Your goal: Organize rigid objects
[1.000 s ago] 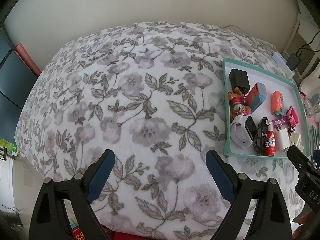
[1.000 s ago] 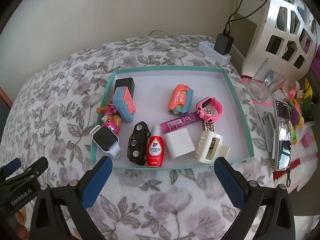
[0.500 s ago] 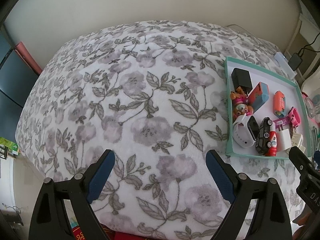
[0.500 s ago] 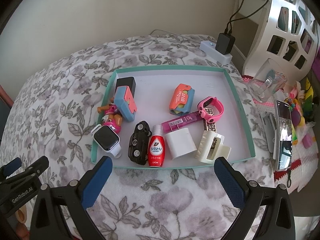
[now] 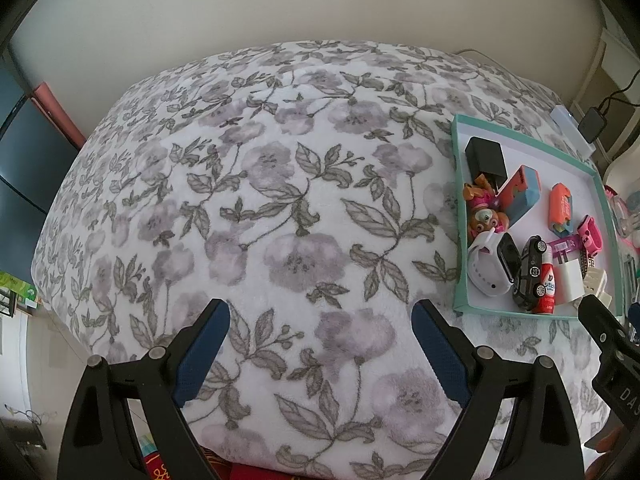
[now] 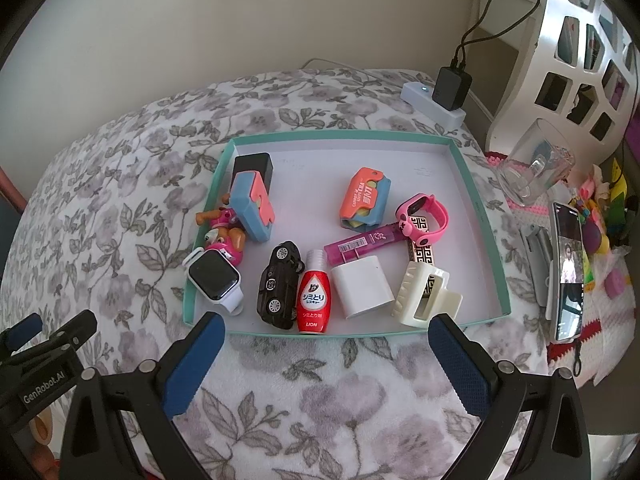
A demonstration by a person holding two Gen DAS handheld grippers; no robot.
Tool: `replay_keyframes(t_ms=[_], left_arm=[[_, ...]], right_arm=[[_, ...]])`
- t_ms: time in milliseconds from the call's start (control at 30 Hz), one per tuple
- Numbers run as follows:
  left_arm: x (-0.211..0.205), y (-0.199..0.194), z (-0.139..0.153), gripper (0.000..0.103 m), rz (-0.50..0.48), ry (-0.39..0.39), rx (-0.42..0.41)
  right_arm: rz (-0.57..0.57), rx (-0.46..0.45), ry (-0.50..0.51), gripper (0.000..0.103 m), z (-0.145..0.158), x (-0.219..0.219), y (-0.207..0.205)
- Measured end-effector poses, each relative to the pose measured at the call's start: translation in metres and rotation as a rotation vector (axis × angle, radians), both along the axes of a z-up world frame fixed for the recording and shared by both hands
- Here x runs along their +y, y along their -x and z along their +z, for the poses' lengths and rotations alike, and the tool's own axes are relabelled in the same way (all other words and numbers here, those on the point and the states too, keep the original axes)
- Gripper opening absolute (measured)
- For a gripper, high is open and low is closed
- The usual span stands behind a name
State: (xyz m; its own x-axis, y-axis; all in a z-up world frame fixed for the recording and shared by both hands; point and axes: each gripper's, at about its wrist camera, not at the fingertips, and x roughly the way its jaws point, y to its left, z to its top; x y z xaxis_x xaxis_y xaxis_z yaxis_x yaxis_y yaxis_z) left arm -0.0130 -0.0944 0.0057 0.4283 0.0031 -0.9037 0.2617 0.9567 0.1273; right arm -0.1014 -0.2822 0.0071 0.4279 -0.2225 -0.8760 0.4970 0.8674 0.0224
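A teal-rimmed tray [image 6: 478,204] lies on a floral blanket [image 5: 280,220] and also shows at the right of the left wrist view [image 5: 456,216]. In it lie a white smartwatch [image 6: 214,276], a black toy car [image 6: 278,286], a red bottle [image 6: 314,294], a white charger [image 6: 362,286], a cream hair clip [image 6: 424,294], a pink watch [image 6: 424,220], an orange and blue case [image 6: 364,198], a black adapter [image 6: 254,166] and a toy pup [image 6: 224,236]. My right gripper [image 6: 324,356] is open and empty just before the tray's near rim. My left gripper [image 5: 320,352] is open and empty over bare blanket, left of the tray.
A white power strip [image 6: 432,100] with a black plug lies behind the tray. A clear glass [image 6: 534,164], a phone on a stand [image 6: 566,276] and small toys [image 6: 600,224] stand to the right by a white shelf [image 6: 560,40]. The blanket drops off at the left.
The left wrist view has shifted slightly, so the tray sits a little farther right and lower. The right gripper has barely moved. Both stay open.
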Motion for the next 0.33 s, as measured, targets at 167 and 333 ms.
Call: replay_keyframes(t_ms=[167,333], left_arm=[[0.0008,0.0001,0.0000,0.093,-0.001,0.001,0.000],[0.0035,0.0005,0.0021,0.093,-0.007,-0.006,-0.025]], right_arm=[[0.002,0.001,0.000,0.103,0.0000,0.0000,-0.0002],[0.004,0.001,-0.001,0.103,-0.0001,-0.0002,-0.0004]])
